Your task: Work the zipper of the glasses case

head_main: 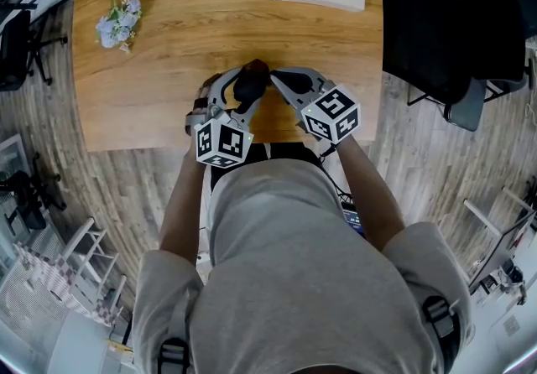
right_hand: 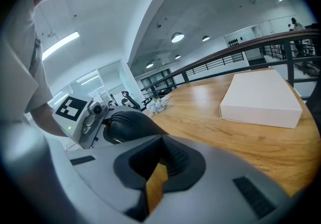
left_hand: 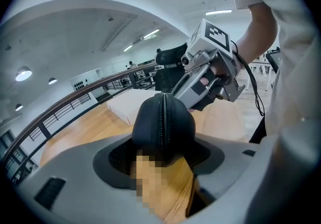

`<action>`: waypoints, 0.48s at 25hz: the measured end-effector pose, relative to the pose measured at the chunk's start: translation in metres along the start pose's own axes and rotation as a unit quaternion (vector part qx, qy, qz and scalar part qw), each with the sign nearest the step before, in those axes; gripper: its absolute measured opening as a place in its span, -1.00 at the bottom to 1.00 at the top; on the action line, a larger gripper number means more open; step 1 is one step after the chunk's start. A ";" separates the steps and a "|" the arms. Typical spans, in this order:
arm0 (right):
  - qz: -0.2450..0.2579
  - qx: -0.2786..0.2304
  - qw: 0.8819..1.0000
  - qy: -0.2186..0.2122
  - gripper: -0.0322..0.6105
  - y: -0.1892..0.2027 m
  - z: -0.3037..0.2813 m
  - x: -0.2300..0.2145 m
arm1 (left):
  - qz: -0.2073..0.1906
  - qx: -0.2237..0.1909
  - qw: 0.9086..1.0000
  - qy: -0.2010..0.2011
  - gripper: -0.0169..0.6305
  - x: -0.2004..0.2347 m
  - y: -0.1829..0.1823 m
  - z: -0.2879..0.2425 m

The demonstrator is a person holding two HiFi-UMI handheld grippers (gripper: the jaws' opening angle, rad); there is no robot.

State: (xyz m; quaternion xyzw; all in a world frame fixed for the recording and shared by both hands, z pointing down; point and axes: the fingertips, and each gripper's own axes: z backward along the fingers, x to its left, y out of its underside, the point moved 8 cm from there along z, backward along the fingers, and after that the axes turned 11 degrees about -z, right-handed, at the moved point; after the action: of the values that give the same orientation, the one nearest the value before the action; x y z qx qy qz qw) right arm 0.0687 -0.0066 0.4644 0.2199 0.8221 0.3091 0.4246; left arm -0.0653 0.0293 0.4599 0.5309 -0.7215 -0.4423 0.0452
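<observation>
The left hand-held gripper (left_hand: pixel 163 145) is clamped across the glasses case (left_hand: pixel 148 122), holding it upright over the table's (head_main: pixel 168 54) near edge. The zipper (left_hand: pixel 162 117) runs along the case's long axis, up and away from those jaws. The right hand-held gripper (right_hand: pixel 160 140), jaws together, meets the case's far top end and is likely the one to draw the slider. Whether it pinches a pull I cannot tell.

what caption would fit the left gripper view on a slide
Black glasses case gripped between the jaws, zipper facing the camera, the shut right gripper at its far end.
</observation>
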 end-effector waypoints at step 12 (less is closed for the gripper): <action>-0.003 0.011 1.000 0.012 -0.82 0.004 -0.004 0.000 | 0.003 -0.013 1.000 -0.012 -0.11 -0.003 -0.002 0.006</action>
State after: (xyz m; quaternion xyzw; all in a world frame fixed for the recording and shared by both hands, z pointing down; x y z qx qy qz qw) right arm 0.0654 -0.0051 0.4694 0.2183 0.8308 0.3015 0.4137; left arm -0.0659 0.0346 0.4562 0.5232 -0.7176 -0.4576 0.0445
